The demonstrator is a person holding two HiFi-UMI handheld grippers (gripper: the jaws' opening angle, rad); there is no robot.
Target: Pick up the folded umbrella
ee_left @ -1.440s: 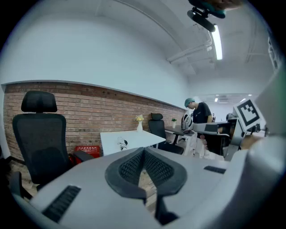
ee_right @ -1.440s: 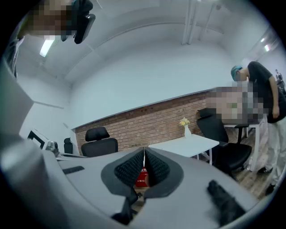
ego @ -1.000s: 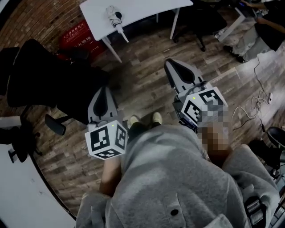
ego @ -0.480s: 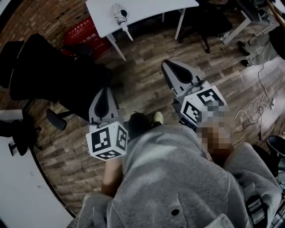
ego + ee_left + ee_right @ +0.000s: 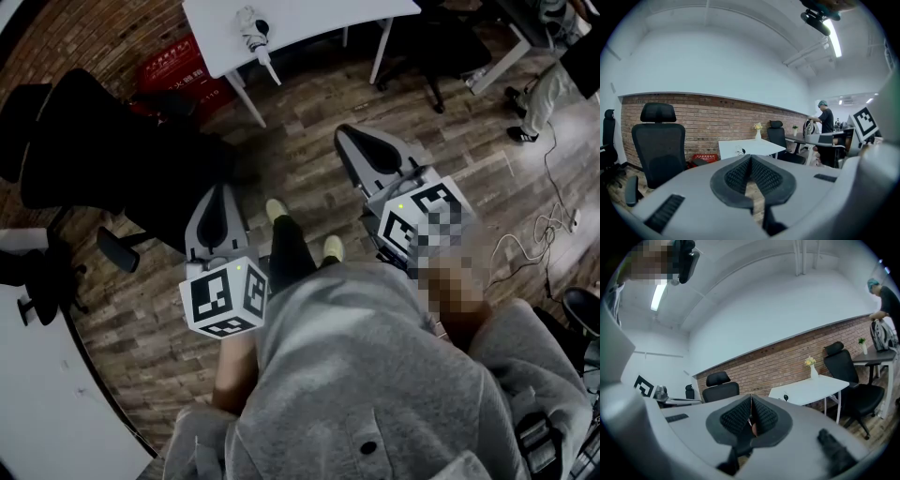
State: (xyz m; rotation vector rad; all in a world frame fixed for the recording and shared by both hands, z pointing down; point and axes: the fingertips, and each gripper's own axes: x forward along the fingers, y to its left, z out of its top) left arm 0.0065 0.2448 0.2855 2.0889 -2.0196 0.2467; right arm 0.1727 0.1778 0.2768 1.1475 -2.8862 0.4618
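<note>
The folded umbrella [image 5: 251,26], pale with a dark band, lies on a white table [image 5: 319,21] at the far top of the head view. It shows as a small dark shape on that table in the left gripper view [image 5: 740,151] and the right gripper view [image 5: 786,397]. My left gripper [image 5: 218,191] and right gripper [image 5: 347,133] are both held over the wooden floor, well short of the table. Each points toward it. The pads of the left gripper [image 5: 751,159] and of the right gripper [image 5: 751,401] meet with nothing between them.
A black office chair [image 5: 103,159] stands close on the left, and a red crate [image 5: 173,70] sits under the table. Another chair [image 5: 431,47] is behind the table on the right. A cable [image 5: 539,225] lies on the floor. A person [image 5: 825,119] stands at a far desk.
The person's leg has stepped forward between the grippers, a shoe now showing ahead. The table and umbrella have slid slightly right in the view. Both grippers stay shut.
</note>
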